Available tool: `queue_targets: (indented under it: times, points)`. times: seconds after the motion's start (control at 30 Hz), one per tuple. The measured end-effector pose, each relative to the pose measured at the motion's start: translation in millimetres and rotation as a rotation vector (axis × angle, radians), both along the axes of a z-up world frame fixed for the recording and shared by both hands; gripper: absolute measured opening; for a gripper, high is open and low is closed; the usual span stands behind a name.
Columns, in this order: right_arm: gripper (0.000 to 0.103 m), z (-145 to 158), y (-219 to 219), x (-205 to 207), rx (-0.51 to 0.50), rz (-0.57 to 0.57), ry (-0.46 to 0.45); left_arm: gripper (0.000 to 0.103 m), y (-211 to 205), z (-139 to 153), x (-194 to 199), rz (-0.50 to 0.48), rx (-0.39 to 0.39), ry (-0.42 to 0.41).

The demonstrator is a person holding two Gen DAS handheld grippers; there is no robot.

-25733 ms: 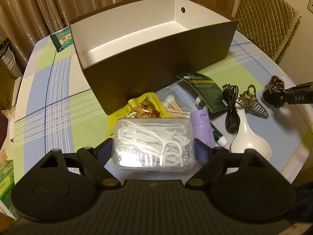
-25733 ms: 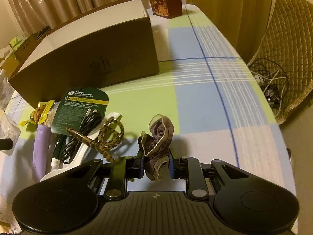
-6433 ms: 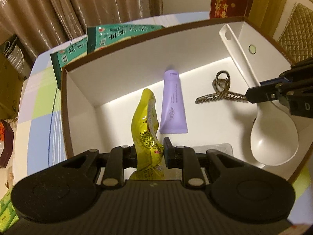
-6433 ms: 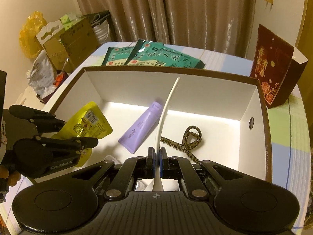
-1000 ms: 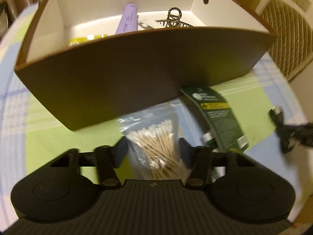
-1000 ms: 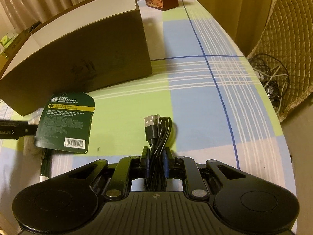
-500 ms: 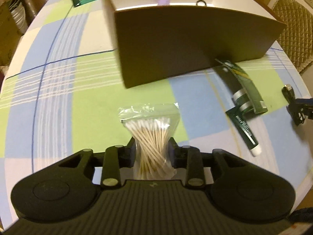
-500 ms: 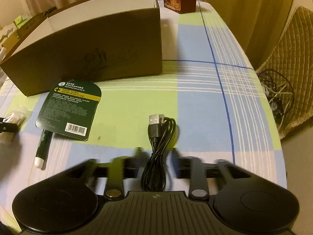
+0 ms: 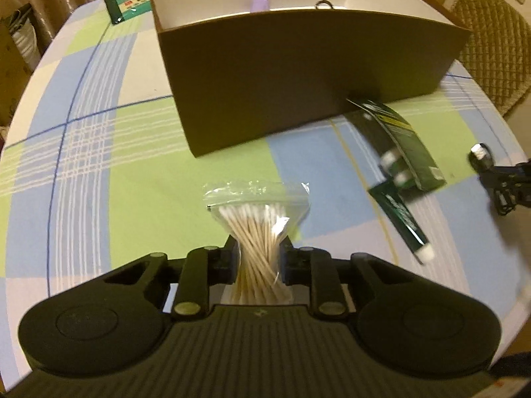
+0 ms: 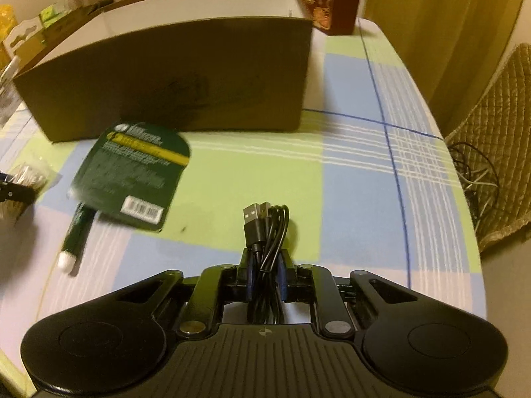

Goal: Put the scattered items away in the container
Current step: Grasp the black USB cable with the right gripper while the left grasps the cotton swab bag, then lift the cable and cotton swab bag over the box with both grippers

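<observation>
The brown box stands open-topped on the checked tablecloth, its near wall facing both grippers across a stretch of bare cloth, the table's right edge close by. A green card package with its tube lies just before that wall. The left gripper squeezes a bag of cotton swabs; the right gripper clamps a coiled black USB cable.

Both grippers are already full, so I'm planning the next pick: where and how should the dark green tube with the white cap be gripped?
Judging by its pose, grip the dark green tube with the white cap mid-body, just below the green blister card that overlaps its upper end. It lies flat on the checked tablecloth, so come from above, fingers straddling its narrow width.
</observation>
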State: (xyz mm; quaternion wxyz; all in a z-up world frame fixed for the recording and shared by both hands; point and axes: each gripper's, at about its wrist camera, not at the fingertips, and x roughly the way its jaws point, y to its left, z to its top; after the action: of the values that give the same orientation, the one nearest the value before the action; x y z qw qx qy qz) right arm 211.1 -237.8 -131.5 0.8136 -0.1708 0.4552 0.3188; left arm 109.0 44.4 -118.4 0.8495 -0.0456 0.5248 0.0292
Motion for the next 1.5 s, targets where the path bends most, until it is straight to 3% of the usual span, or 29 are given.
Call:
queue_targets:
  times: [0.23,0.43,0.7,1.0,1.27,1.5]
  points:
    - [0.011,9,0,-13,0.044,0.015,0.061,0.018,-10,18,-14,-0.005,-0.006,-0.025]
    - [0.011,31,6,-15,0.115,0.024,0.070,0.018,-13,52,-18,-0.013,-0.013,-0.103]
    - [0.011,69,19,-6,0.206,0.053,0.034,0.018,-11,96,-5,-0.014,-0.006,-0.219]
    - [0.011,118,43,22,0.296,0.092,-0.061,0.018,-10,135,36,-0.029,0.022,-0.338]
    - [0.011,145,59,42,0.351,0.108,-0.124,0.018,-11,148,63,-0.031,0.035,-0.378]
    - [0.011,155,71,58,0.379,0.121,-0.127,0.018,-12,152,81,-0.034,0.038,-0.382]
